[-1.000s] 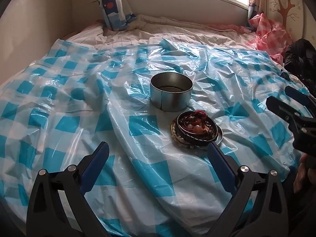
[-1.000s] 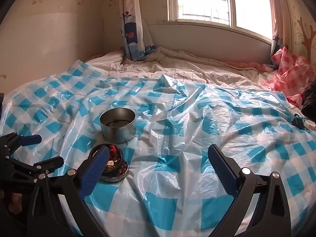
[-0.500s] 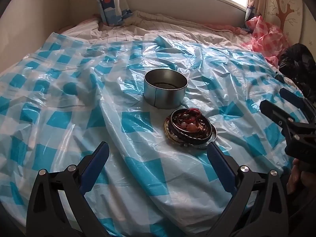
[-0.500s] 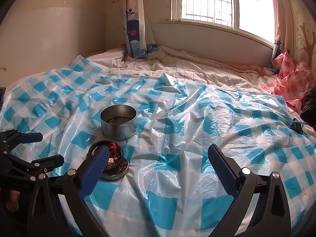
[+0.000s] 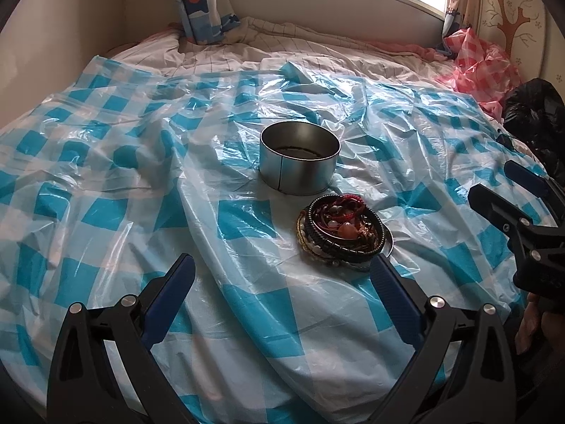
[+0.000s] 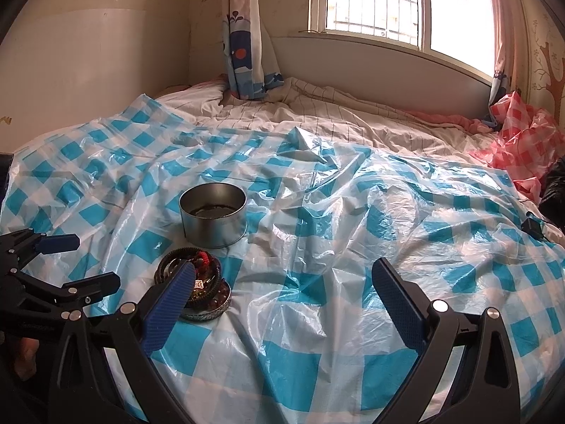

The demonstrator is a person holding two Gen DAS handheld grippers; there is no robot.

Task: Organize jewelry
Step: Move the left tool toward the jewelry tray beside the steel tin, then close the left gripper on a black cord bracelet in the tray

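Both claws spread, empty: left claw (image 5: 282,279), right claw (image 6: 284,282). Jewelry pile (image 5: 344,233) centre frame, touching tin (image 5: 299,157).

My right tool (image 6: 282,289) covers with its left finger (image 6: 169,304) a part of the jewelry pile (image 6: 204,275), so I cannot count the pieces there. Behind the pile, the round tin (image 5: 299,160) holds something dark at its bottom, but it is too small to tell what. My left tool (image 5: 282,282) hides the near edge of the lid (image 5: 388,243) under the pile. The black bag (image 5: 536,113), right of the tin, is cut off by the picture's edge.
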